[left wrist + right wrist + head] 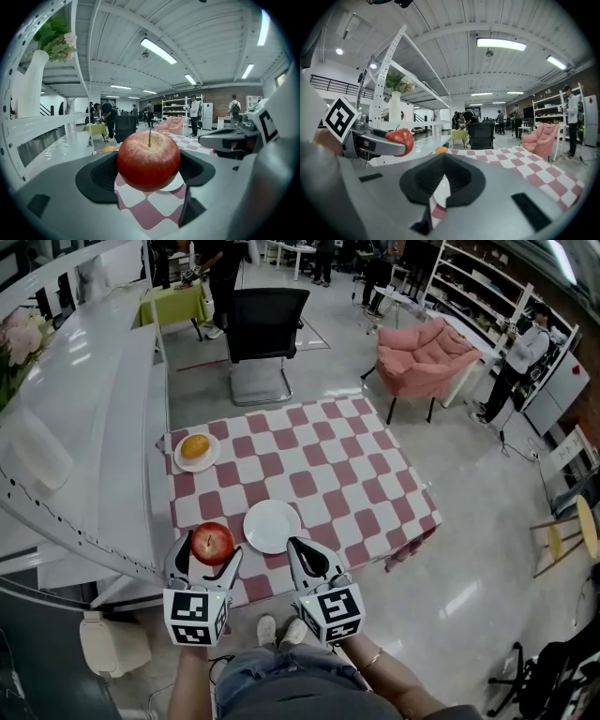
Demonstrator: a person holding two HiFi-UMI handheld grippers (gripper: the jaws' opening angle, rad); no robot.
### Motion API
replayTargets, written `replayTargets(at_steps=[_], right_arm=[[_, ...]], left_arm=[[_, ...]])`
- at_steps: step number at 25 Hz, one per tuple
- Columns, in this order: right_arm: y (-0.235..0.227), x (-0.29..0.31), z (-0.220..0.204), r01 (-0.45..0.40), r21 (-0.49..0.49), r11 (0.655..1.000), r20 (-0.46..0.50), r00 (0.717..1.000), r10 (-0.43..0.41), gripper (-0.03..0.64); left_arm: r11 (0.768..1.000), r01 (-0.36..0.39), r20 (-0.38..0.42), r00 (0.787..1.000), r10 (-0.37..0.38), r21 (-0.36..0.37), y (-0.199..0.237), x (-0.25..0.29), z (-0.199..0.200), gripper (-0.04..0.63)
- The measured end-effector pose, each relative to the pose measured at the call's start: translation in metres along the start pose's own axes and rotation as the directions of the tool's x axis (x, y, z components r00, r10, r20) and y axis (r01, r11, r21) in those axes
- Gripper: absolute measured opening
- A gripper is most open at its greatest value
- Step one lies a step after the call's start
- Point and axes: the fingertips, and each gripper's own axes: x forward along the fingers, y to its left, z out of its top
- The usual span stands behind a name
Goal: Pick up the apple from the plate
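Over checkered cloth [328, 456], left tongs [208, 557] clamp a glossy round apple [213, 543]; right tongs [302, 555] sit closed by the white plate [272, 526].

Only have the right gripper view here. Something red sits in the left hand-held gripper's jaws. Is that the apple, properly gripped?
Observer: Yes. The left gripper view shows the apple clamped between both jaws of the left hand-held gripper, stem up.
Operator: Plate empty?
Observer: The head view shows the white plate bare. The apple shows left of it, over the checked tablecloth.
Operator: Orange thing behind?
Observer: An orange on its own small plate, at the table's far left corner.
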Motion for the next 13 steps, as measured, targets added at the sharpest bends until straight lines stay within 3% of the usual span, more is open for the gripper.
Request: replayTargets(at_steps=[13], right_arm=[[0.0017, 0.0081, 0.0012, -0.015, -0.005, 1.0, 0.009, 1.0, 0.015, 0.008]], left_arm=[[1.0, -0.011, -0.003, 1.0, 0.011, -0.009, 0.0051, 0.003, -0.0017, 0.39]])
